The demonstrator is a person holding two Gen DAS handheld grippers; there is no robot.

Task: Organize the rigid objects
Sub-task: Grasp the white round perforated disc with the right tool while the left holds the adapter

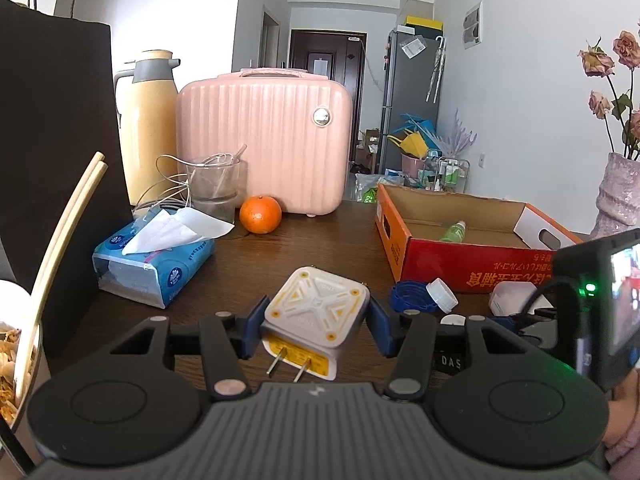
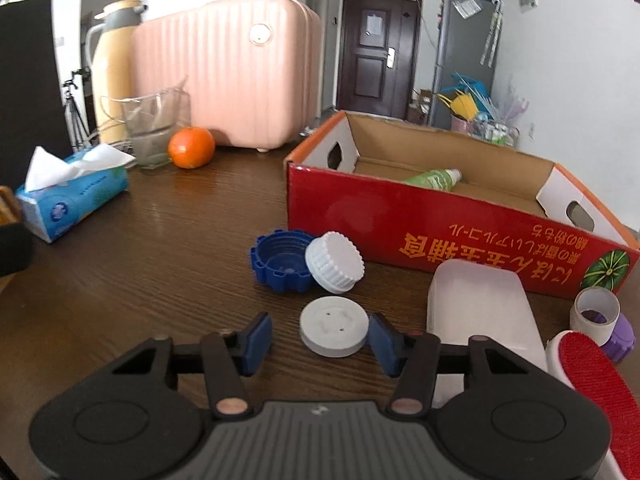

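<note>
Charger (image 1: 316, 308), white with yellow trim, clamped by its two sides between the blue pads of the left gripper (image 1: 316, 320); jaws about half closed on it, metal prongs turned back toward the camera. Beyond it, dark wooden bench (image 1: 320, 240).

Over at the right gripper (image 2: 318, 336), jaws partly open, lowered around a flat white disc (image 2: 334, 332) lying on the bench. Right pad touching the disc's edge or just beside it, left pad standing clearly apart from it. No grip yet.

Just beyond the disc, a blue cap (image 2: 276, 266) lying open side up, with a white ribbed cap (image 2: 334, 268) tilted against its right rim. Farther right, a red cardboard box (image 2: 400, 216), open at the top, holding a green bottle (image 2: 436, 179) on its side. Near the box's front wall, a white rectangular container (image 2: 476, 300); right of that, a red lint brush (image 2: 592, 376) and a purple cap (image 2: 620, 336) with a short white tube in front of it.

At the far left of the bench, an orange (image 2: 191, 147), a glass (image 2: 154, 132), a blue tissue pack (image 2: 72, 204), a yellow flask (image 2: 112, 60) and a pink case (image 2: 228, 80).
</note>
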